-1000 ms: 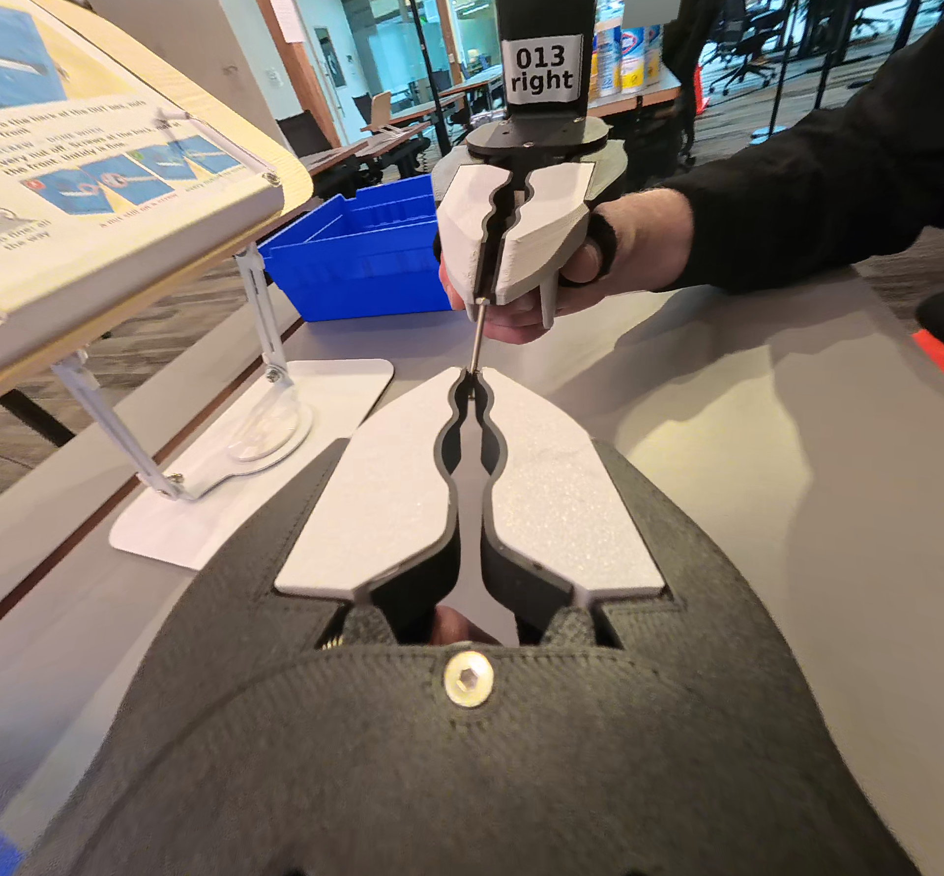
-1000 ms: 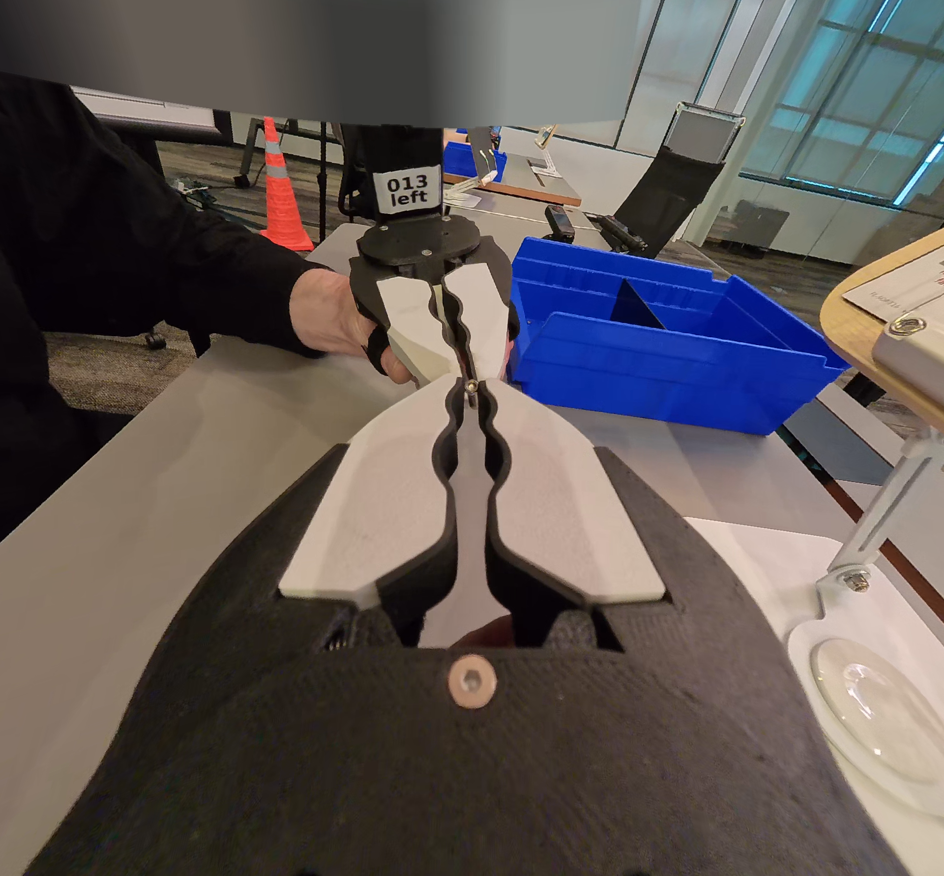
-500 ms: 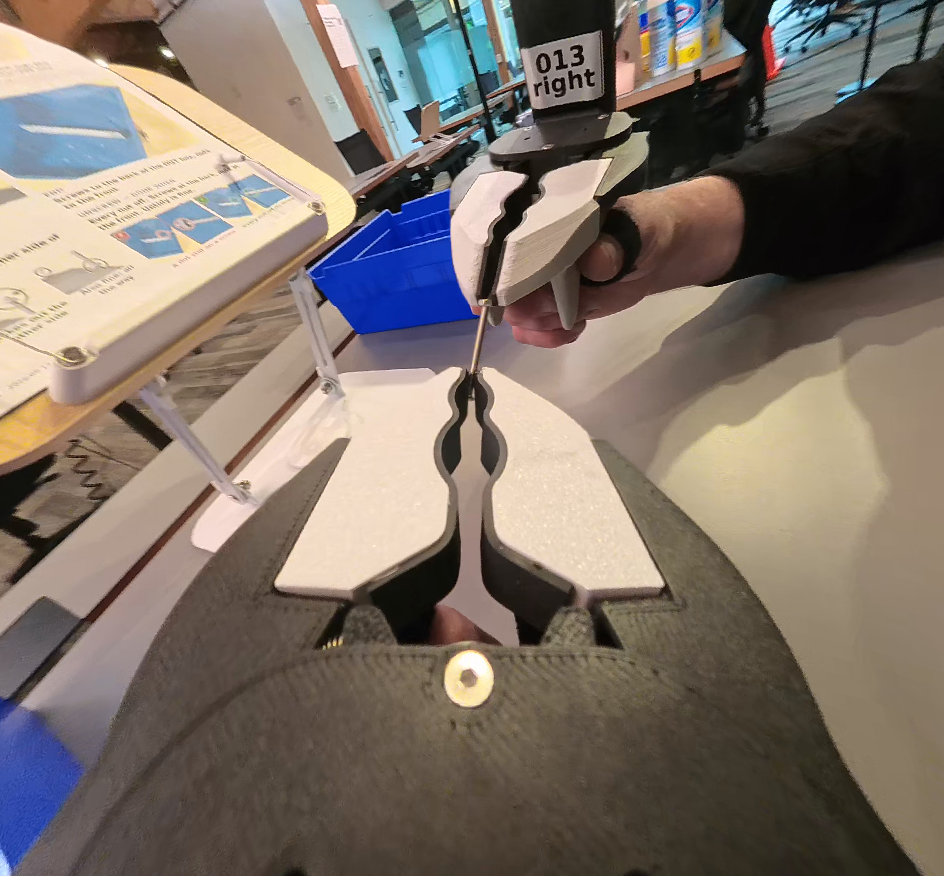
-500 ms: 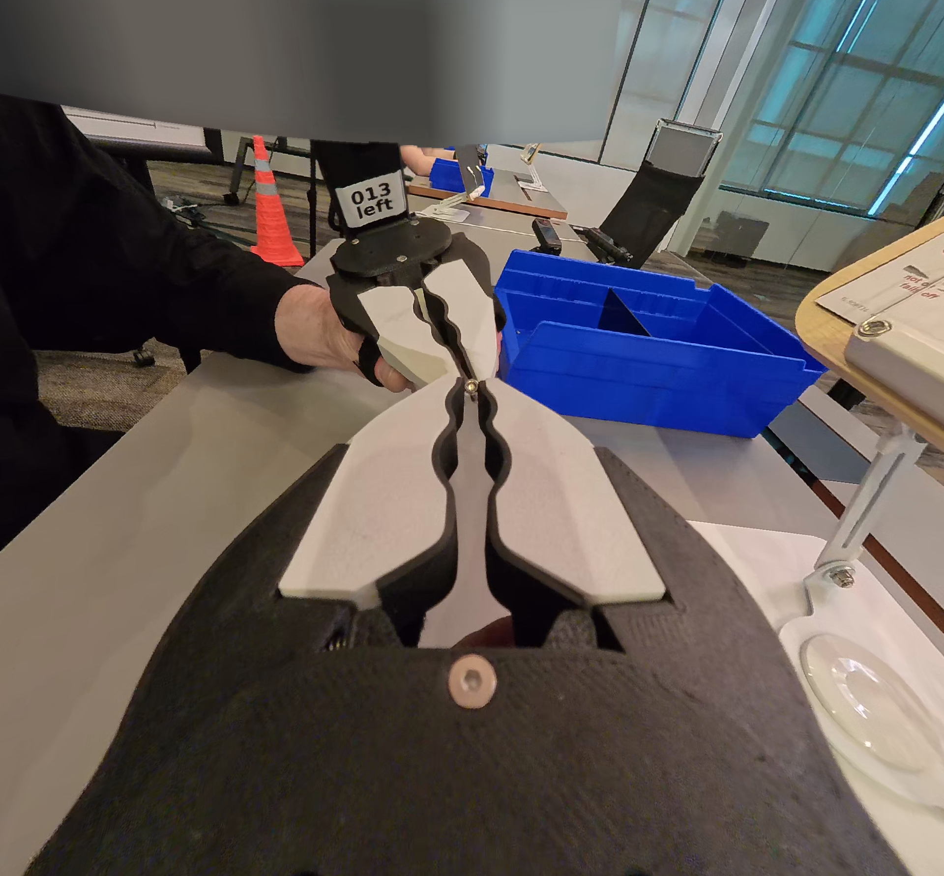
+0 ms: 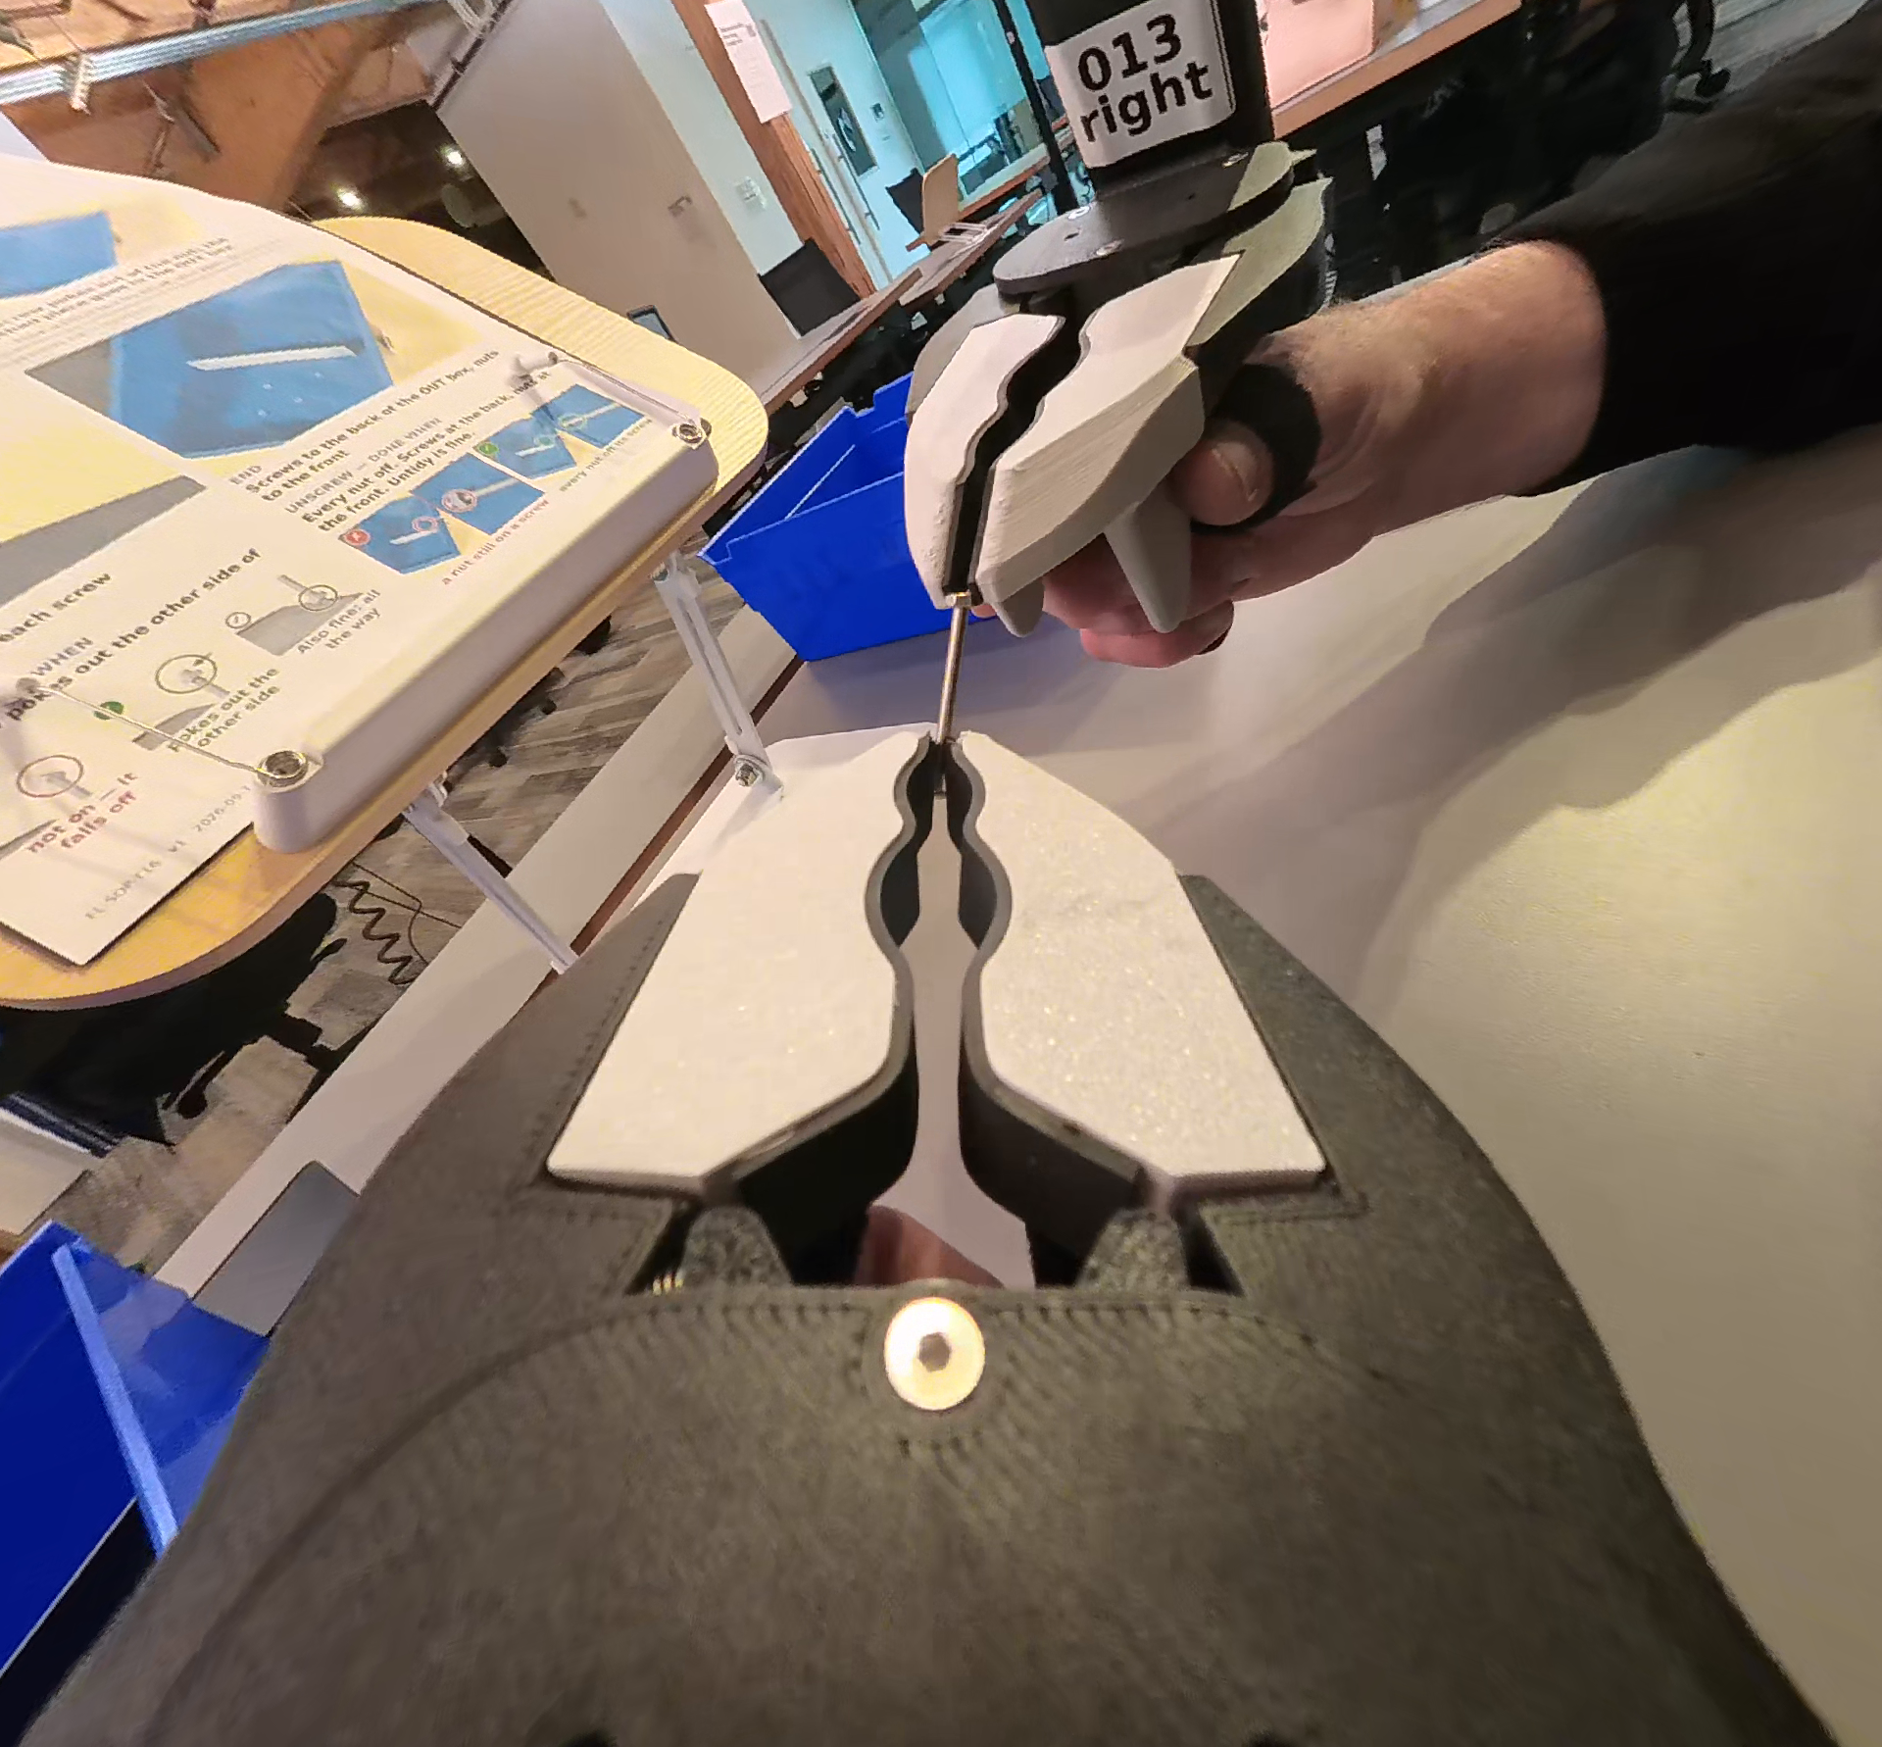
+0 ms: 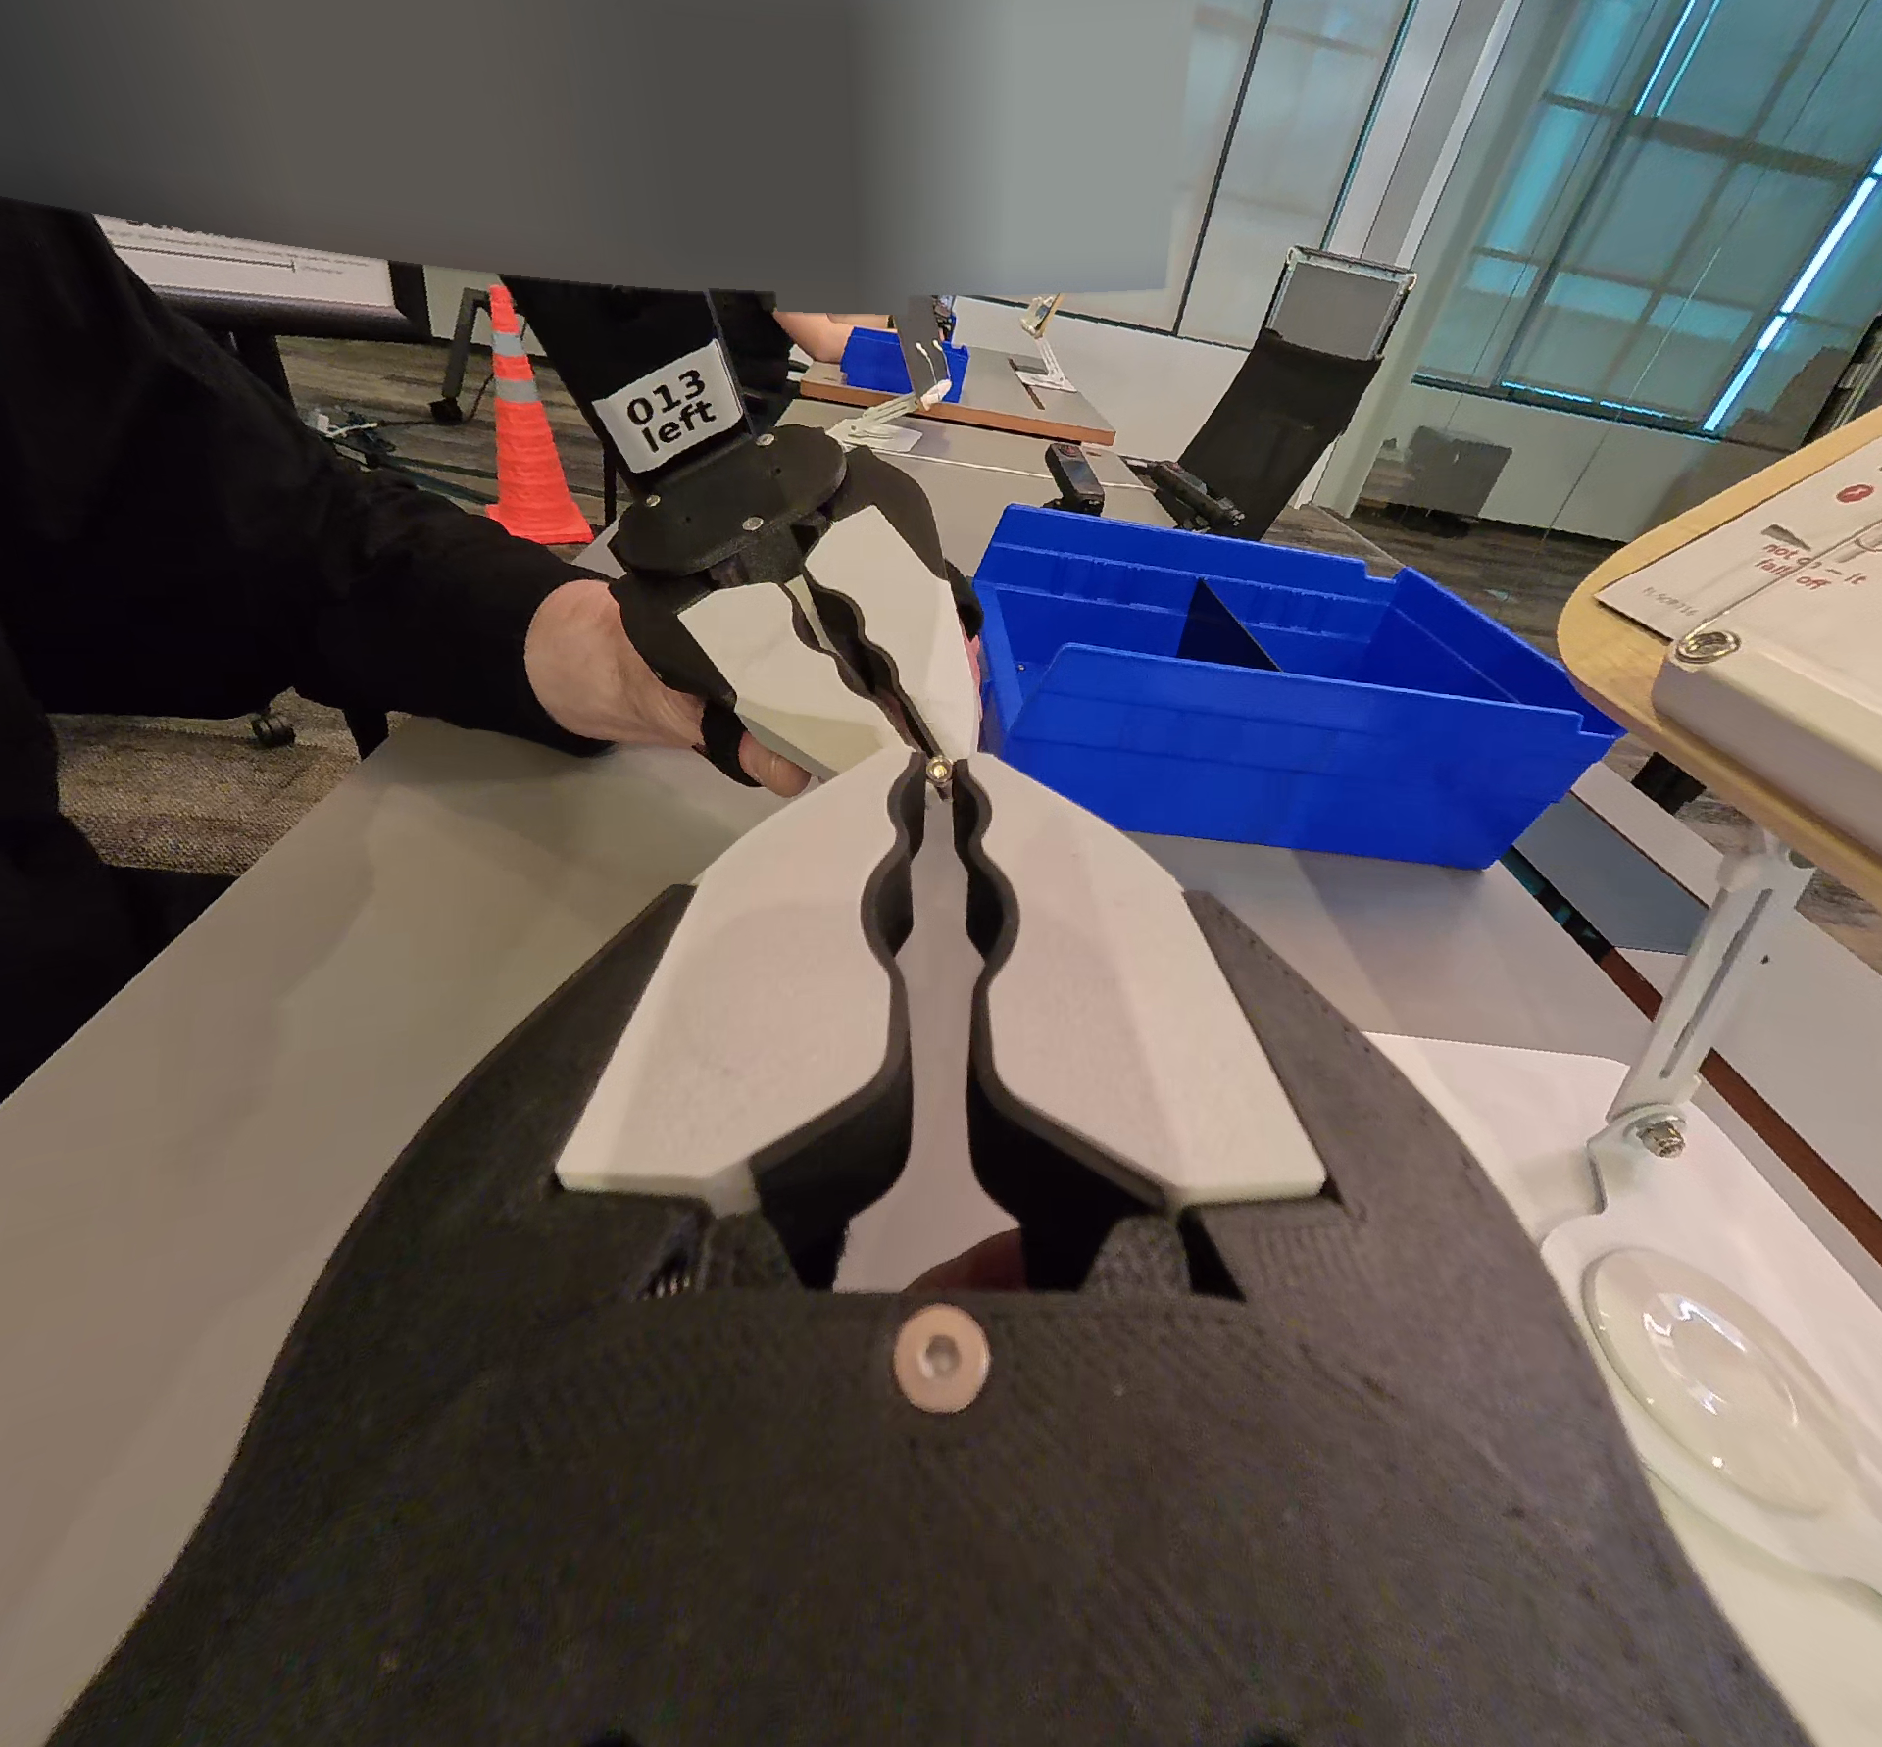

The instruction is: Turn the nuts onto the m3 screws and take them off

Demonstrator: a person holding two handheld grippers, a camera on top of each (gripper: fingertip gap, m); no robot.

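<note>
Mid-frame, thin stiff slippery m3 screw (image 5: 951, 674) clamped endwise between right gripper (image 5: 967, 590) and left gripper (image 5: 942, 761); best pinched at the tips.

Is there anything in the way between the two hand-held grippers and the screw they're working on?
Nothing visible. The screw spans the open gap between them: the right hand-held gripper is shut on its far end, the left hand-held gripper on the near end, where any nut is too small to make out.

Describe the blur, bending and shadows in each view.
Left wrist view: sharp screw, the instruction board slightly soft, straight lines bowed by the wide lens, soft shadows on the table. Right wrist view: a grey blurred patch on top; blue bin crisp.
</note>
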